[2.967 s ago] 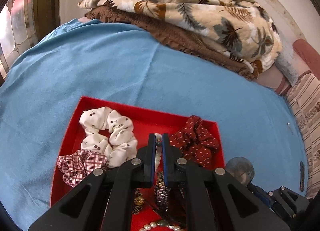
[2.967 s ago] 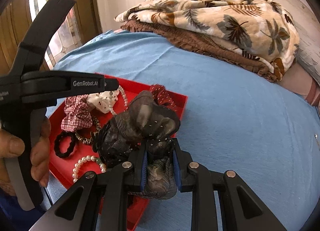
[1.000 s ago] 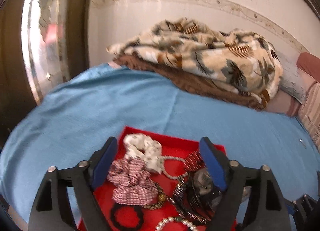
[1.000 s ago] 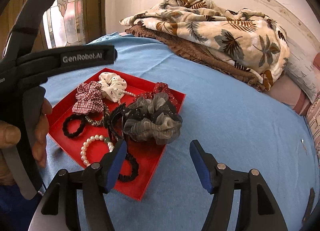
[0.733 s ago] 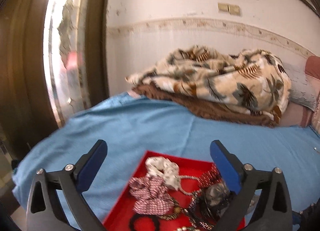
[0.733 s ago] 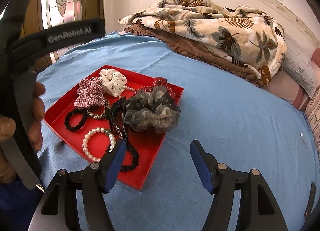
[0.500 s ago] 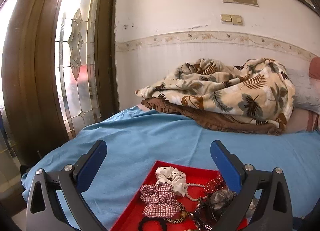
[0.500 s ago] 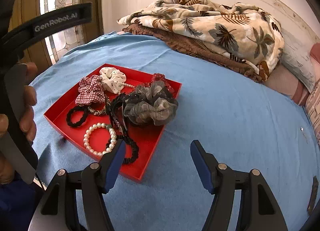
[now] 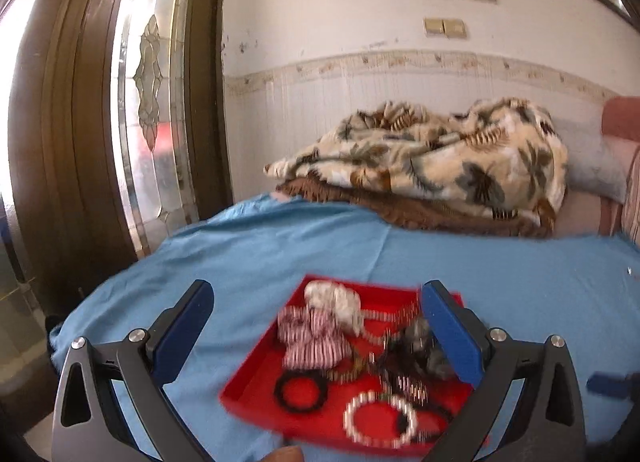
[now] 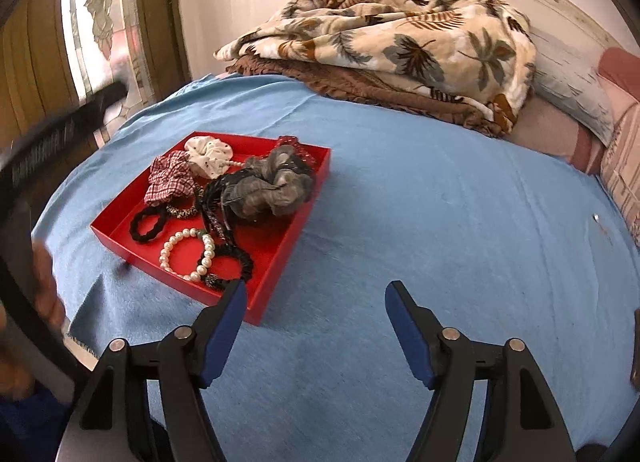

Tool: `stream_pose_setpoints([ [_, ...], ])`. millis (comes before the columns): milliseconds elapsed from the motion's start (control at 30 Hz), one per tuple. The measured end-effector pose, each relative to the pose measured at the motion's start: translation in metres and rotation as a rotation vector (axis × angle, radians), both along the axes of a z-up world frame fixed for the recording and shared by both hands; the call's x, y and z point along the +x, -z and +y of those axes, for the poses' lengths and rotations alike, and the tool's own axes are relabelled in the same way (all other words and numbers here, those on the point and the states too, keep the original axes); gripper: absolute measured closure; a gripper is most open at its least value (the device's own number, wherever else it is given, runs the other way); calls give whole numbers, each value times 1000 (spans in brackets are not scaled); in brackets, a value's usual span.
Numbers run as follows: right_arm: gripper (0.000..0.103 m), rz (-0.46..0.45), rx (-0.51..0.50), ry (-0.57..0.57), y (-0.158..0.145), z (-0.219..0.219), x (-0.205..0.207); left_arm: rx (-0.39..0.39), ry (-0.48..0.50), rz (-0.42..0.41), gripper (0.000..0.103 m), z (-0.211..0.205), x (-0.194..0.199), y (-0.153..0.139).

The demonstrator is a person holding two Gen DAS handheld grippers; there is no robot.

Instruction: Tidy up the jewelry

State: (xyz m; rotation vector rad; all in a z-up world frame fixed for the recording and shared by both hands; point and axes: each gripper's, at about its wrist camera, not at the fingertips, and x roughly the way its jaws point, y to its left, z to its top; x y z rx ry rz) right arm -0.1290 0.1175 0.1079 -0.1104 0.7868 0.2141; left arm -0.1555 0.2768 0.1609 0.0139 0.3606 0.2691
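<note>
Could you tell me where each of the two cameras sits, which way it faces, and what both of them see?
Left wrist view: sits on the left gripper, looks ahead at the red tray, bed and door; its own open fingers show, empty.
Right wrist view: sits on the right gripper, angled down over the blue bedsheet; its fingers are opening with nothing between them, a blurred hand at left.
Shared: the tray, the pearl bracelet, the leaf-print blanket.
</note>
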Motion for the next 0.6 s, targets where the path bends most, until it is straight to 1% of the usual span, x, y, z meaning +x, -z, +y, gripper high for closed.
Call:
stream_pose_setpoints([
  [167,26,-15,0,21,0,-11,-9,-50,-10,66,0,0,-21,15],
  [300,25,-33,-8,33,0,-16,-15,-76,-20,119,0,2,-31,26],
  [467,22,-44,-7,38,0,-19,-19,-80,-21,178,0,0,-35,37],
  [600,22,-43,-6,43,1,-20,-22,-66,4,209,0,-7,-36,42],
])
